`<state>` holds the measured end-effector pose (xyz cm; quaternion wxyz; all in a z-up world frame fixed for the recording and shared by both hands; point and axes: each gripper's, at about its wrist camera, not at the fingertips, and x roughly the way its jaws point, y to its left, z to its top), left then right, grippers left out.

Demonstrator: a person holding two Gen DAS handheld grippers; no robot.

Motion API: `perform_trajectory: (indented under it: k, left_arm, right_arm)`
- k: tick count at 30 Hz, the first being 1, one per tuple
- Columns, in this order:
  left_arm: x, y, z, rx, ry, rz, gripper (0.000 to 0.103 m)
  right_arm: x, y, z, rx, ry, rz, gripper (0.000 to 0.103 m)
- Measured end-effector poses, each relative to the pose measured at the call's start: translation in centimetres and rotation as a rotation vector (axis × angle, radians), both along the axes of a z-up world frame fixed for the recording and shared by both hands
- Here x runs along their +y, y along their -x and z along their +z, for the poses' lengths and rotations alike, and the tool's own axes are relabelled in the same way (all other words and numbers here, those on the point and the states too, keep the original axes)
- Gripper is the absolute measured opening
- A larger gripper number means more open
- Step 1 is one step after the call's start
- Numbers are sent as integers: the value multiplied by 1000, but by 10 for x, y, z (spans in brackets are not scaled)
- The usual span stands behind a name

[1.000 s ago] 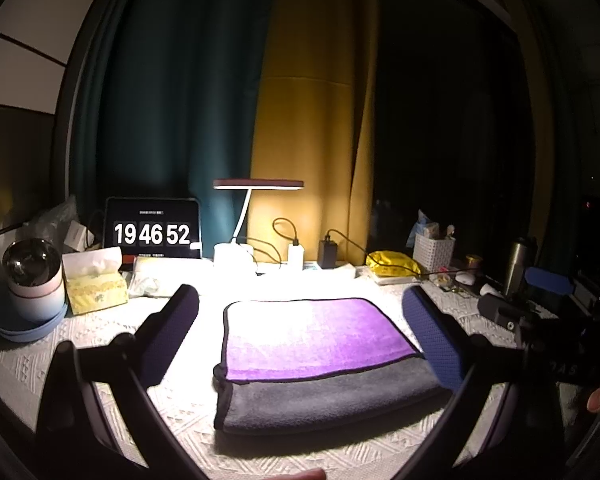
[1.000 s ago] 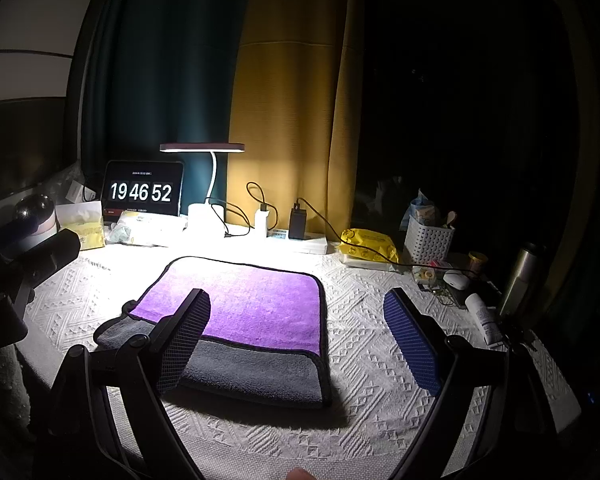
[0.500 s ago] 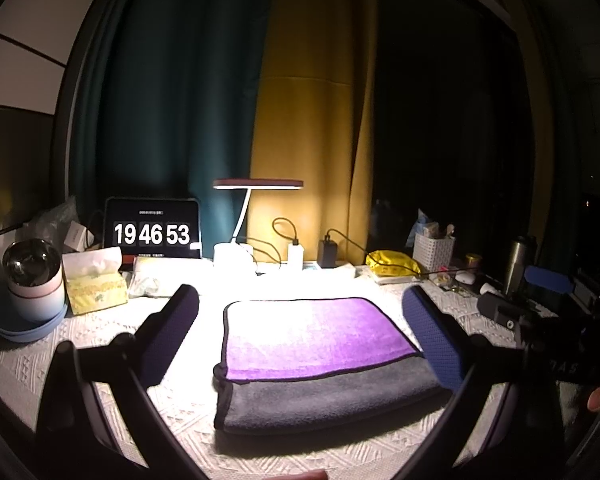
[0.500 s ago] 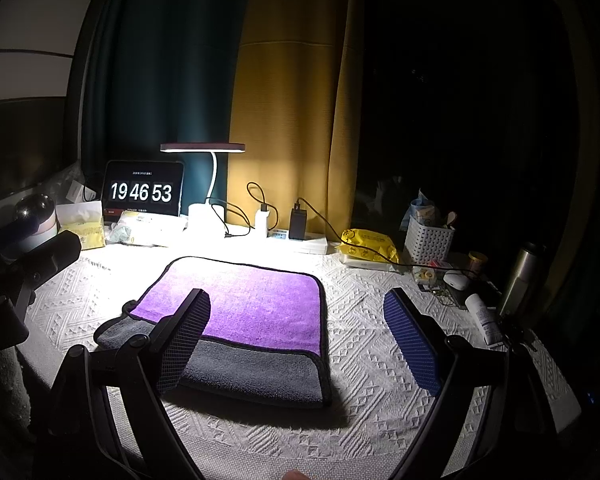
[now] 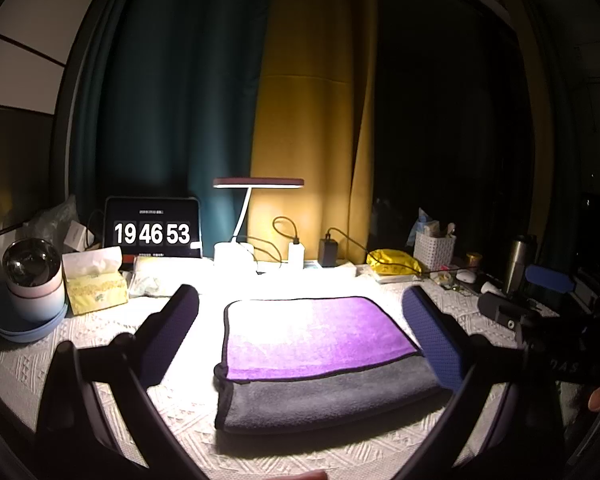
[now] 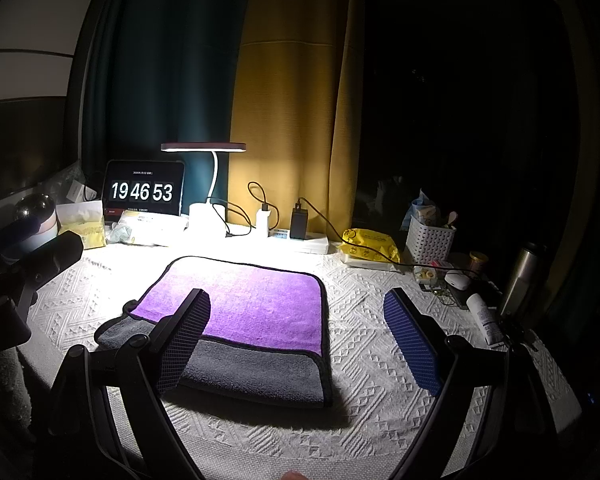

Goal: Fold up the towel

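At the far left of the table [image 5: 100,360], a metal-lidded cup [image 5: 34,280] sits on a blue plate [image 5: 20,330], beside a yellow tissue box [image 5: 96,286] with a tissue poking out. Behind it, a tablet [image 5: 153,228] reads "19 46 53". A lamp [image 5: 256,184] shines on the towel [image 5: 320,360], folded flat mid-table, purple over grey. Far right, a white basket [image 6: 430,240] holds small items. The left gripper [image 5: 300,340] and right gripper [image 6: 296,340] hover with jaws released, holding nothing.

A dim room lit only by a desk lamp [image 5: 258,182], glaring on the tabletop, with dark, curved fisheye edges.
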<state>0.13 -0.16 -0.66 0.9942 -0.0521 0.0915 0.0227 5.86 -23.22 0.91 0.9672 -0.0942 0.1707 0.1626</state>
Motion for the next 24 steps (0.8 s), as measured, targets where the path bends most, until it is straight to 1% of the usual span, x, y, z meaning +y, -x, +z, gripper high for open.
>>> perform_trajectory:
  k: [24]
  left_arm:
    - [2, -4, -1, 11, -1, 6, 102]
  right_arm:
    - [4, 0, -5, 3, -4, 1, 91]
